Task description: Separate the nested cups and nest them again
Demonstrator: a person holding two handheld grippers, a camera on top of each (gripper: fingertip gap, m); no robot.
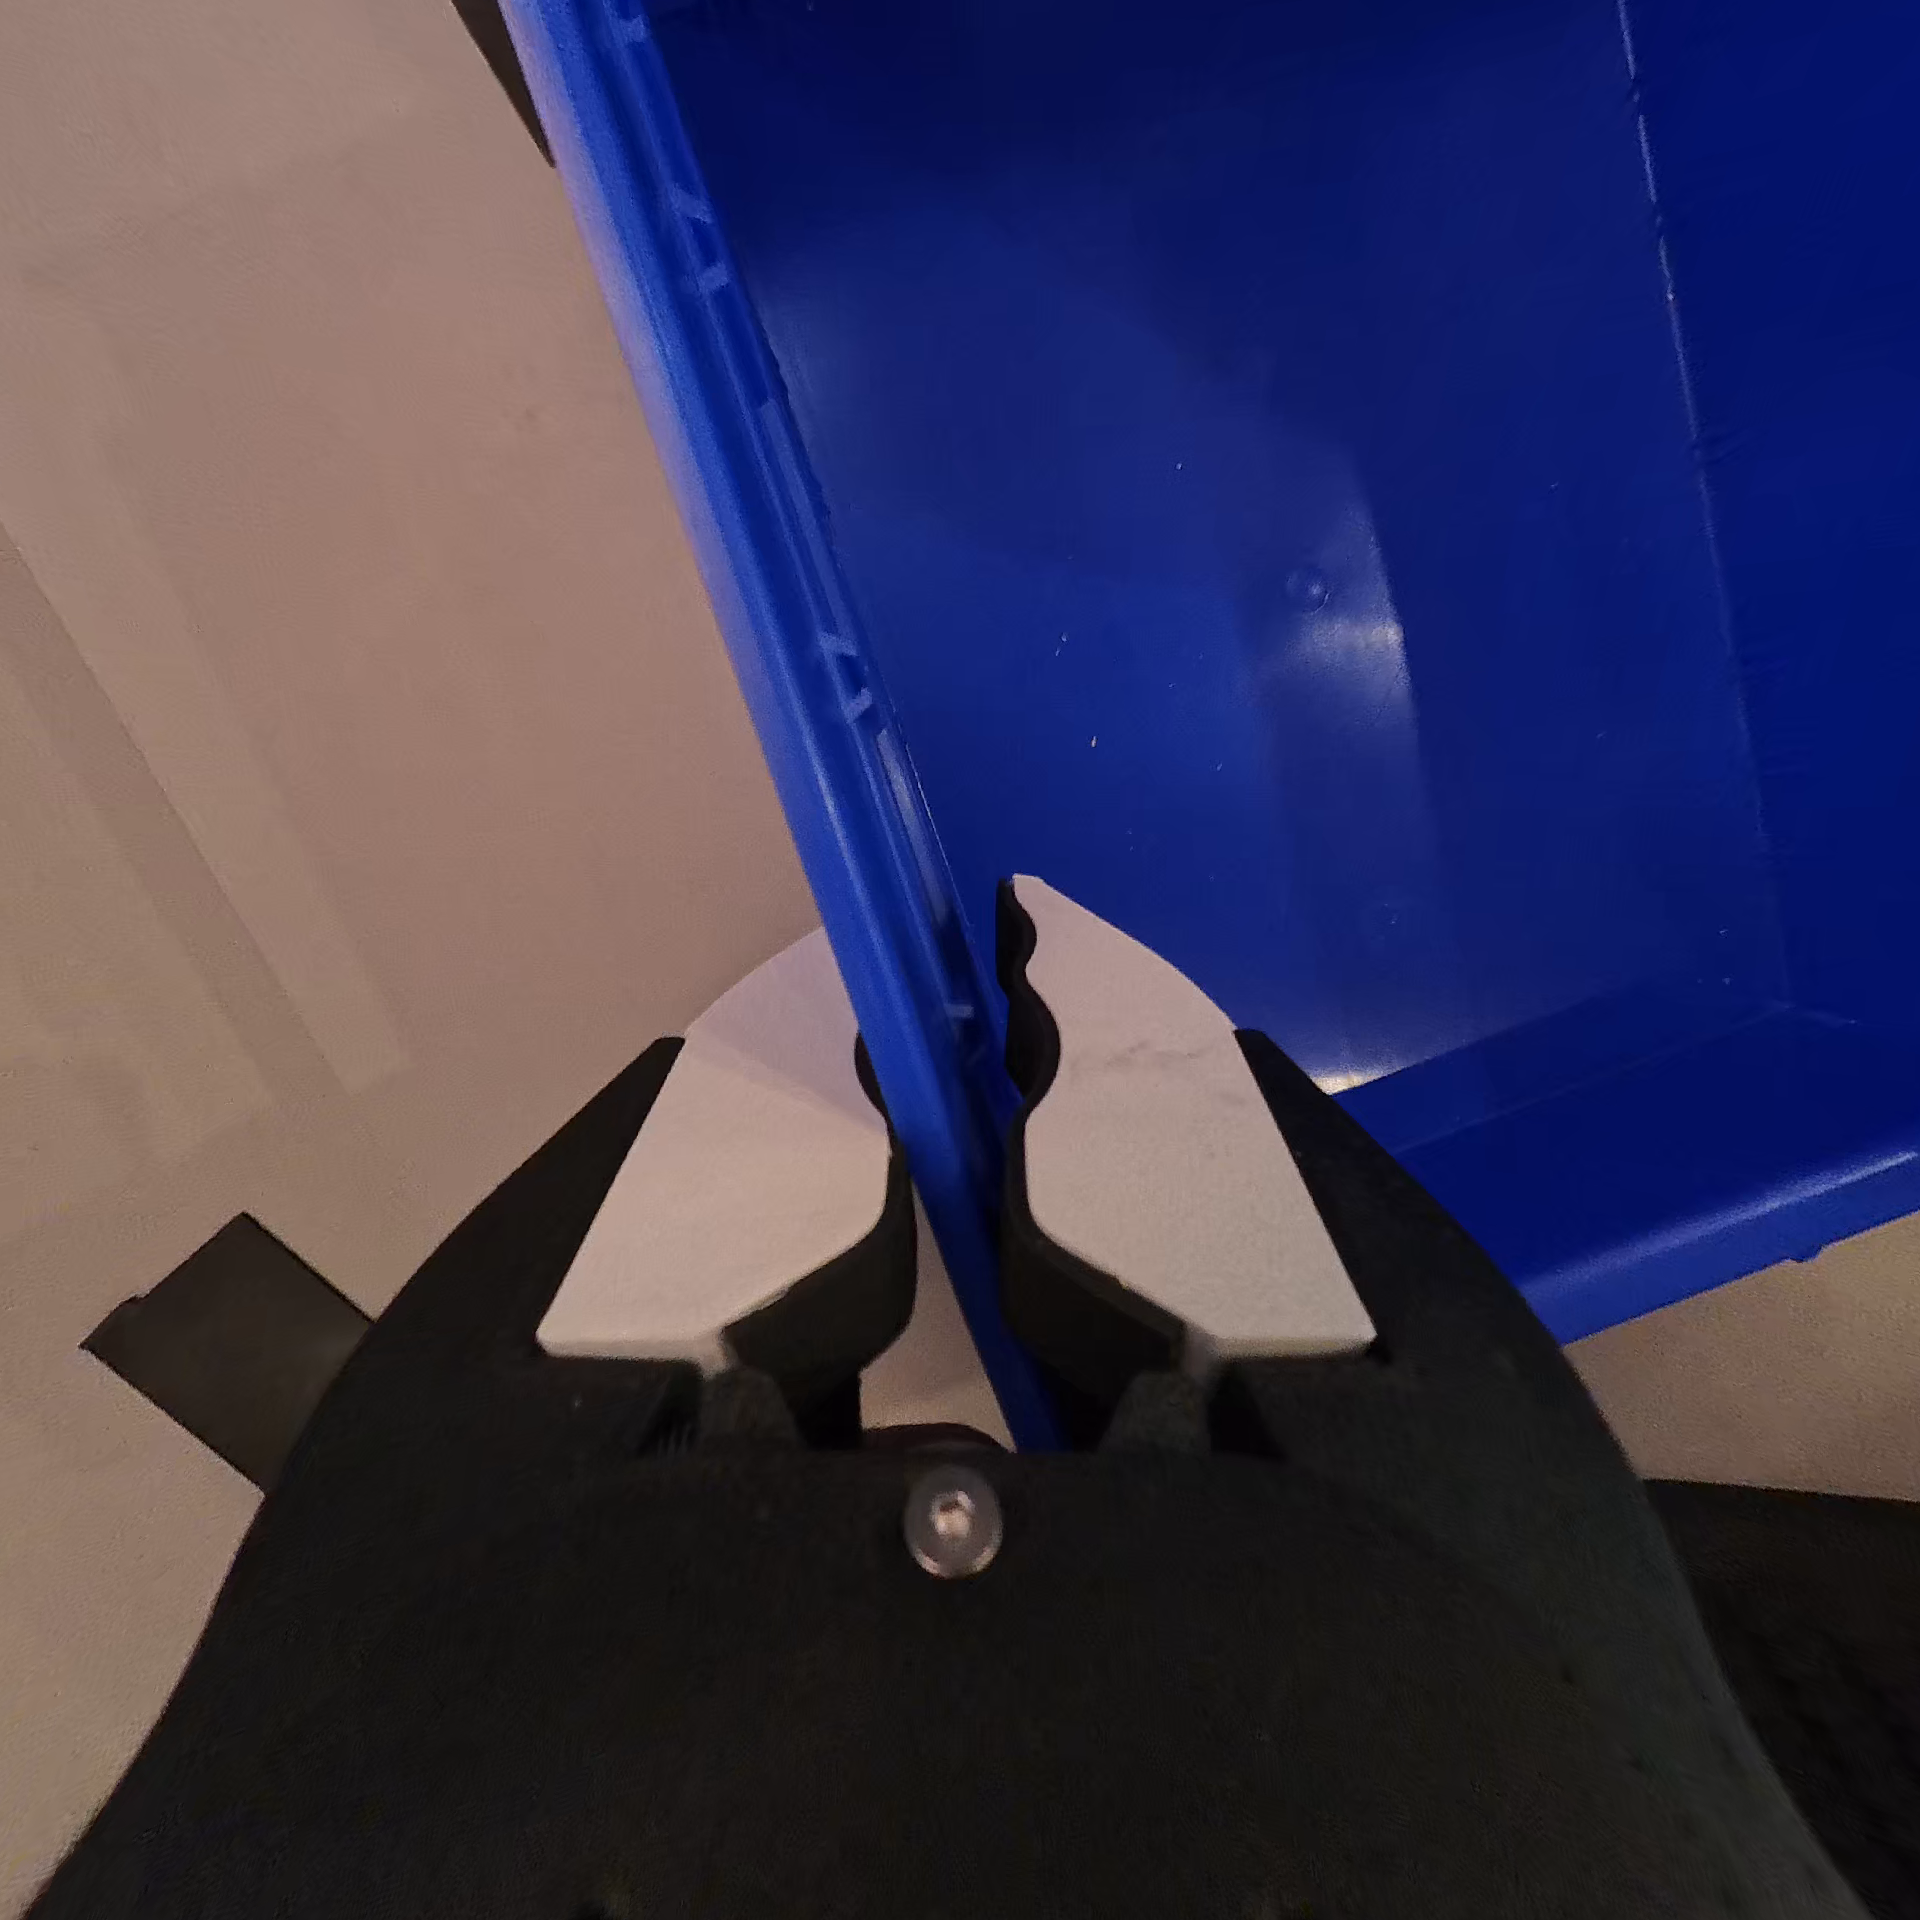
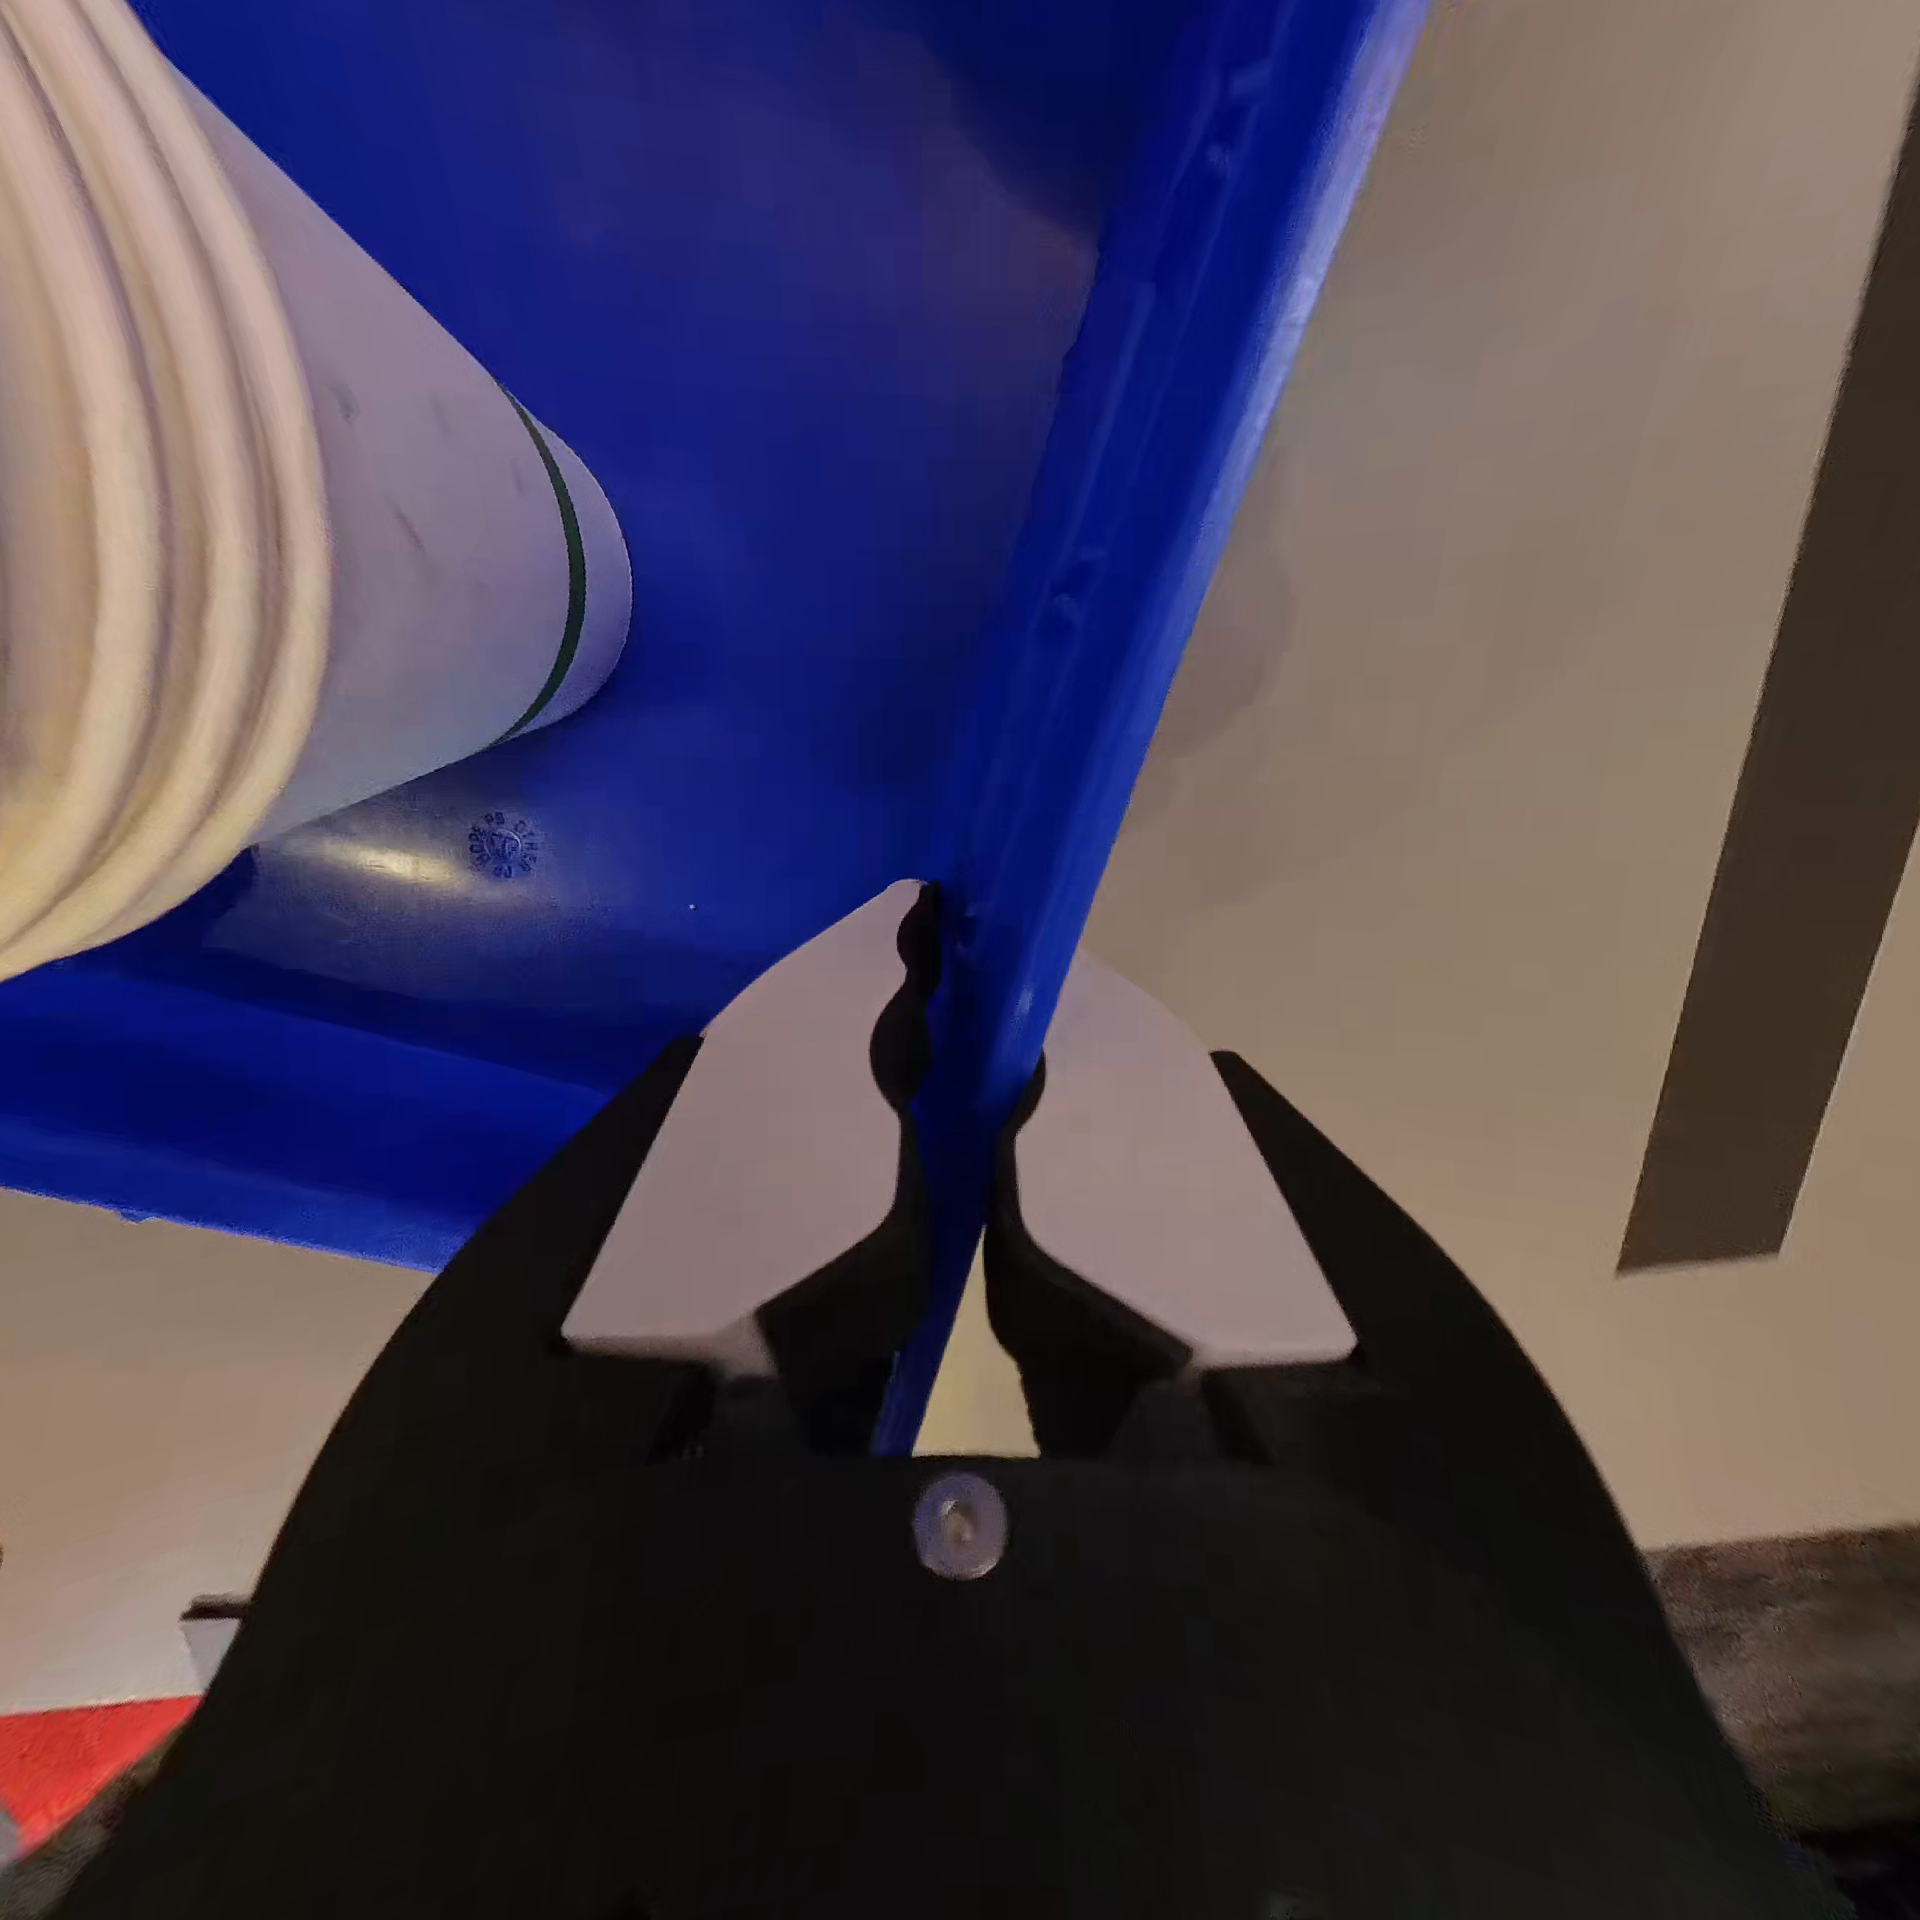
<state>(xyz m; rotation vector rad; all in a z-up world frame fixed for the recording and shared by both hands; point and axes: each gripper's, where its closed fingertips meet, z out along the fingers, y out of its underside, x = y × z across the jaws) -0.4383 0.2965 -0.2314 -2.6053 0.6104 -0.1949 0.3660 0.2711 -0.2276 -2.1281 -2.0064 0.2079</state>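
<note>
Bin: blue plastic bin [image 2: 790,312], open top facing both cameras, gripped on two opposite side walls; whether it is clear of the beige surface [image 1: 260,520] cannot be told.
Left hand-held gripper [image 1: 951,1039]: closed down to the thickness of the bin's left wall [image 1: 727,416]; one finger outside the rim, the other finger [image 1: 1101,1039] inside, dark pads against the plastic.
Right hand-held gripper [image 2: 961,1029]: likewise clamped on the opposite wall [image 2: 1174,416], inner finger [image 2: 821,1060] inside the bin, outer finger mostly hidden behind the rim.
Cups: nested stack of white paper cups [image 2: 260,520] lying on its side on the bin floor, seen only in the right wrist view.
Long axis: stack runs from lower left to upper right of that view; stacked rims [image 2: 125,582] at the near left, base with a thin green band [image 2: 569,582] pointing toward the bin's middle.
Direction from right hand-held gripper: ahead and to the left, inside the bin, well apart from the fingertips.
Nearer hand: the left wrist view shows only bare bin floor, so the stack's range from the left side cannot be told.
Judgement: both hands are taken up with the bin; separating has not begun, and one must let go of a wall before reaching the rim end.
</note>
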